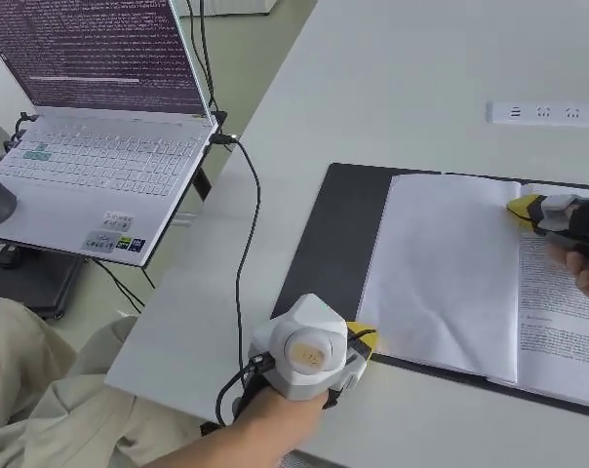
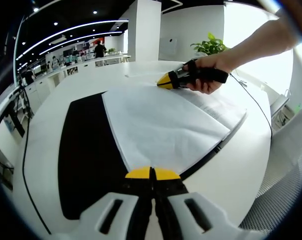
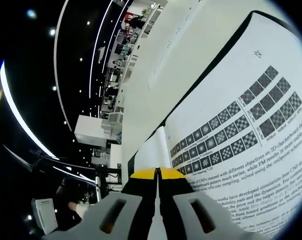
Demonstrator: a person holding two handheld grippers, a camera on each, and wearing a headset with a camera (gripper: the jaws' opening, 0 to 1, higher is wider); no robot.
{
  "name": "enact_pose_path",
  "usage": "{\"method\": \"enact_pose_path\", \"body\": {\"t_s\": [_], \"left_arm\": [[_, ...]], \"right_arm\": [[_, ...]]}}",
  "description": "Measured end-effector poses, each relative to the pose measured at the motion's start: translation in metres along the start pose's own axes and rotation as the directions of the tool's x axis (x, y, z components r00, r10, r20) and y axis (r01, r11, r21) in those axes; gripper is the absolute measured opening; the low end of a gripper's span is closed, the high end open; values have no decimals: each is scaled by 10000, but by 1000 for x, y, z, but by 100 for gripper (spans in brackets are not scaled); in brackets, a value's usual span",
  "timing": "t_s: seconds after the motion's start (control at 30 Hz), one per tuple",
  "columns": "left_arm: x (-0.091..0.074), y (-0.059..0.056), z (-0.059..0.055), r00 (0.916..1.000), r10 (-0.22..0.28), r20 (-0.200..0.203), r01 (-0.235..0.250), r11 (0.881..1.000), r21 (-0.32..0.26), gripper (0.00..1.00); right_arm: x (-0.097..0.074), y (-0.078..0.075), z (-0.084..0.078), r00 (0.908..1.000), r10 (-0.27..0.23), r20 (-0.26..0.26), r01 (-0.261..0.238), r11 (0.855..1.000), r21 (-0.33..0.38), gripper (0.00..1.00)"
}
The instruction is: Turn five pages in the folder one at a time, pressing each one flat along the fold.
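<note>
Both tools closed on the open folder (image 1: 324, 234), which lies flat on the white counter (image 1: 412, 78).

The left tool (image 2: 152, 174) has its yellow tips pressed together with no gap, at the near edge of the blank turned page (image 2: 161, 125), which spreads ahead of it. The right tool (image 3: 157, 172), jaws likewise tight together, rests tip-down at the fold, with the printed page (image 3: 241, 150) of checkerboard figures on its right. An open laptop (image 1: 90, 117) stands well off to the left tool's left. A power strip (image 1: 548, 112) lies beyond the right tool.

A laptop (image 1: 99, 146) stands beside the white workbench (image 1: 421, 78); strip lights (image 2: 66, 36) overhead.
</note>
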State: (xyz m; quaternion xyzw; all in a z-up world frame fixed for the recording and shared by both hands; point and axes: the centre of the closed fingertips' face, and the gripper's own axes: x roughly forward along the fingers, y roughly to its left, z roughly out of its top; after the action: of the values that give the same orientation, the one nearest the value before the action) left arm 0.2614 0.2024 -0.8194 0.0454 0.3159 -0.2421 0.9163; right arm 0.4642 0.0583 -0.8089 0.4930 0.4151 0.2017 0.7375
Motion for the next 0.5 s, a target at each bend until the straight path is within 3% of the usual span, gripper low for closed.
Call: {"method": "enact_pose_path", "body": {"t_s": [0.5], "left_arm": [[0, 0, 0, 10000, 86, -14, -86, 10000, -24, 0]], "right_arm": [[-30, -6, -42, 9963, 213, -837, -207, 9997, 88, 0]]}}
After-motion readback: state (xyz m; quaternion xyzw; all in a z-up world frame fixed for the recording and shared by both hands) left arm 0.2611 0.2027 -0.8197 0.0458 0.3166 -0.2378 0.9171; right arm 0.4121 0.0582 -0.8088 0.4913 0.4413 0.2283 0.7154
